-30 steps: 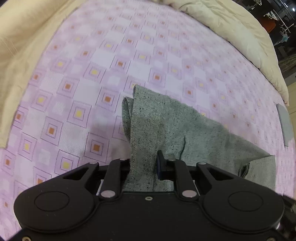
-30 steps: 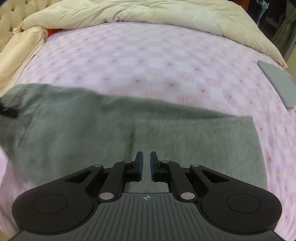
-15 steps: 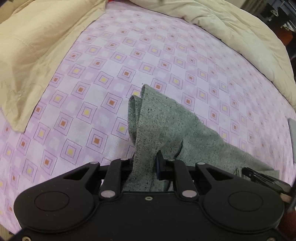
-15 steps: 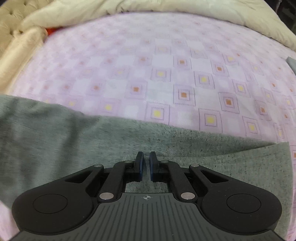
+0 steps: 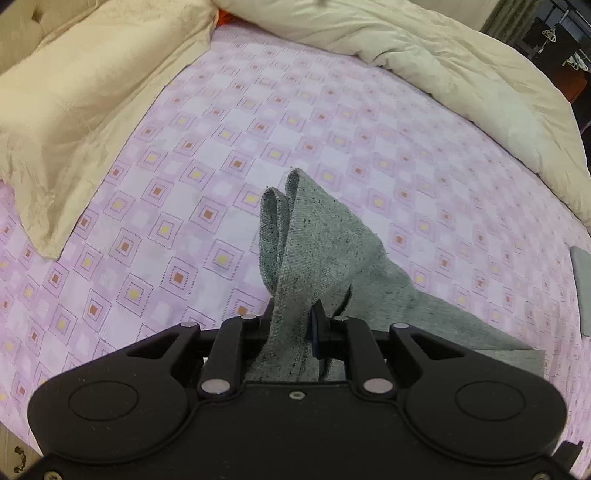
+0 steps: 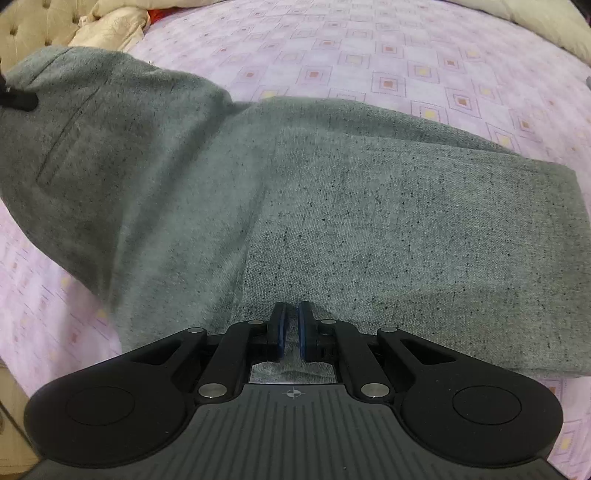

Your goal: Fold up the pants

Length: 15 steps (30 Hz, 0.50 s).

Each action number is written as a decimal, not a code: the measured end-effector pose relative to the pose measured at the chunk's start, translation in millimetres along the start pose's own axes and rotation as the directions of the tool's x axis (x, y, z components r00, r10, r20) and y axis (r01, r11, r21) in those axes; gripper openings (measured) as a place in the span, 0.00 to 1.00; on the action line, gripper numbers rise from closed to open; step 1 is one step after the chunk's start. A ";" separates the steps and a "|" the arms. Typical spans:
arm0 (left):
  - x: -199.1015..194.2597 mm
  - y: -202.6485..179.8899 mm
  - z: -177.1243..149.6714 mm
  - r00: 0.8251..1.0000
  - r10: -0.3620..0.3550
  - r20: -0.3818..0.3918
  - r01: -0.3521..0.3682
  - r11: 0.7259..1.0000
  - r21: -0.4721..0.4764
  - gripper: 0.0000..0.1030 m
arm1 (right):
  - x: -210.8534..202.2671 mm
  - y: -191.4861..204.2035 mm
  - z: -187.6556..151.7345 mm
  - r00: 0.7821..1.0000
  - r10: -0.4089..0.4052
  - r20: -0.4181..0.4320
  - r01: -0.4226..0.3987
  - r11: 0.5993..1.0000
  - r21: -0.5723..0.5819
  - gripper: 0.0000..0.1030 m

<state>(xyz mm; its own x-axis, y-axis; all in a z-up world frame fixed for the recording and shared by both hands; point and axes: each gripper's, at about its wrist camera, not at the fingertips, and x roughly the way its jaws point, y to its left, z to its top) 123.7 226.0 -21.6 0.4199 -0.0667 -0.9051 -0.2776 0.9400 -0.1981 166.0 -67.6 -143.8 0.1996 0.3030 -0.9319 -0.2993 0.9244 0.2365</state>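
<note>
The grey speckled pants (image 5: 325,243) hang from my left gripper (image 5: 291,321), which is shut on a bunched fold of the cloth and holds it lifted over the purple checked bedsheet (image 5: 221,147). From there the cloth trails down to the right onto the bed. In the right wrist view the pants (image 6: 369,206) lie spread wide, their pocket end raised at the upper left. My right gripper (image 6: 290,325) points down low over the middle of the pants near their front edge, pads almost together. Whether cloth is pinched between them does not show.
A cream duvet (image 5: 443,74) is heaped along the far and right side of the bed. A beige pillow (image 5: 74,110) lies at the left. A small folded grey item (image 5: 581,288) sits at the right edge. A tufted headboard (image 6: 26,26) is at the upper left.
My left gripper has risen with the pants, so more of the bed shows. My right gripper has sunk closer to the pants, which now fill its view, and its pads have drawn slightly closer.
</note>
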 end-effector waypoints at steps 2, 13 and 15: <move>-8.7 -12.8 -4.3 1.000 0.001 0.011 -0.001 1.000 -0.002 0.19 | -9.7 -6.5 4.5 0.999 0.021 0.026 -0.021 1.000 0.008 0.07; -21.6 -142.8 -52.9 0.991 -0.115 0.066 0.109 0.989 0.095 0.06 | -48.9 -63.1 7.1 0.992 0.052 0.119 -0.058 0.997 0.053 0.07; -14.7 -159.3 -65.8 0.992 -0.113 0.059 0.105 0.987 0.119 0.07 | -53.1 -68.3 8.8 0.989 0.064 0.134 -0.072 0.996 0.052 0.07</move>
<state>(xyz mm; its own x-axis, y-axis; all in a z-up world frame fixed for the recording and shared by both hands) 104.9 55.2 -1.5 0.4988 -0.1523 -0.8532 -0.1273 0.9609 -0.2460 184.0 -144.8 -108.0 0.3035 0.3900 -0.8694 -0.2643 0.9110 0.3165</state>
